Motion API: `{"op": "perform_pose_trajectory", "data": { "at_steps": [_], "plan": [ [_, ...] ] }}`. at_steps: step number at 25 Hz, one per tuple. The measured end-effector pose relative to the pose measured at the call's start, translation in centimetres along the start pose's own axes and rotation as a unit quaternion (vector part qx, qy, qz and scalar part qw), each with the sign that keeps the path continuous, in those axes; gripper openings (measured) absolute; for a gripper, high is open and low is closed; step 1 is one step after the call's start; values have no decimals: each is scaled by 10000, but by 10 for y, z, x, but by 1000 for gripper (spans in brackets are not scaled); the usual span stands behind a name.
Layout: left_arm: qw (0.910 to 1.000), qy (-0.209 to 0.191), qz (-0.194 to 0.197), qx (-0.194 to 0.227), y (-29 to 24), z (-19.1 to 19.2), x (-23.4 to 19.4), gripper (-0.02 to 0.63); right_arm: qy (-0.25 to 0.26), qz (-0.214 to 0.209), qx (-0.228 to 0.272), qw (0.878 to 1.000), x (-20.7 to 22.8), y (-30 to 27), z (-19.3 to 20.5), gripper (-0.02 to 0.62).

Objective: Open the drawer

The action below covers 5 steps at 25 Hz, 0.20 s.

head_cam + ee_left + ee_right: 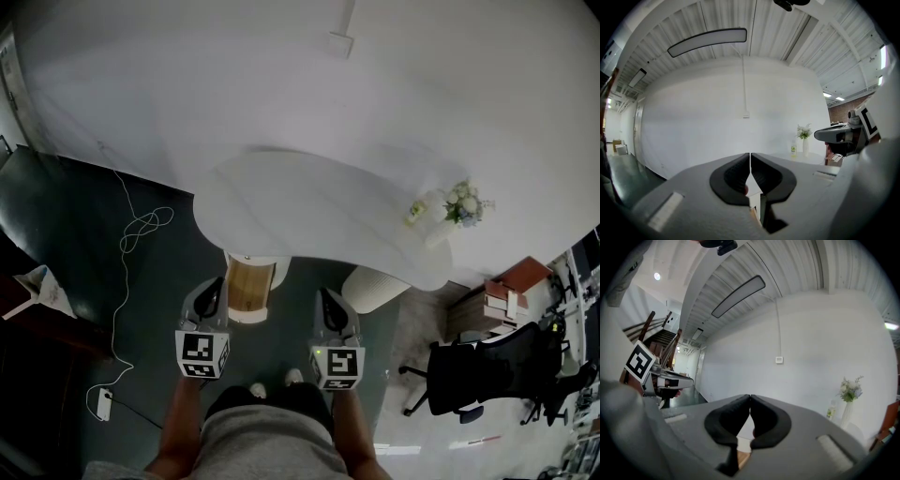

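A wood-fronted drawer unit (249, 287) with white rims stands under the front edge of the white curved table (309, 211). My left gripper (217, 284) hovers just left of the unit, its jaws shut tip to tip with nothing between them, as the left gripper view (750, 155) confirms. My right gripper (325, 296) is held to the unit's right, apart from it, and it too is shut and empty in the right gripper view (750, 397). Both point level toward the table and the white wall.
A white ribbed pedestal (373, 287) supports the table at the right. A vase of flowers (465, 202) and a small bottle (417, 211) stand on the table's right end. A black office chair (480, 371), stacked books (502, 298) and a floor cable (141, 227) lie around.
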<state>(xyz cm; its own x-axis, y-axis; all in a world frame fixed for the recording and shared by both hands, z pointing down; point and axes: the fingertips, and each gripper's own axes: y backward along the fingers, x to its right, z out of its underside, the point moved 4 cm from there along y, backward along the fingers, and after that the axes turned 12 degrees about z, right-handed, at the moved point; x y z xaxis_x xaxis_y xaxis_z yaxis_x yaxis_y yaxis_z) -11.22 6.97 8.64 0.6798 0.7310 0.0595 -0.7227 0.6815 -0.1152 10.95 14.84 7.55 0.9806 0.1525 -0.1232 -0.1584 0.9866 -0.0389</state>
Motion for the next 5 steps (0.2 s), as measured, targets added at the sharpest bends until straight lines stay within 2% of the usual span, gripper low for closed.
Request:
{"op": "perform_pose_trajectory", "data": {
  "at_steps": [5],
  "plan": [
    [10000, -4, 4, 11, 1, -3, 3, 15, -17, 12, -12, 10000, 2, 2, -1, 6]
  ]
}}
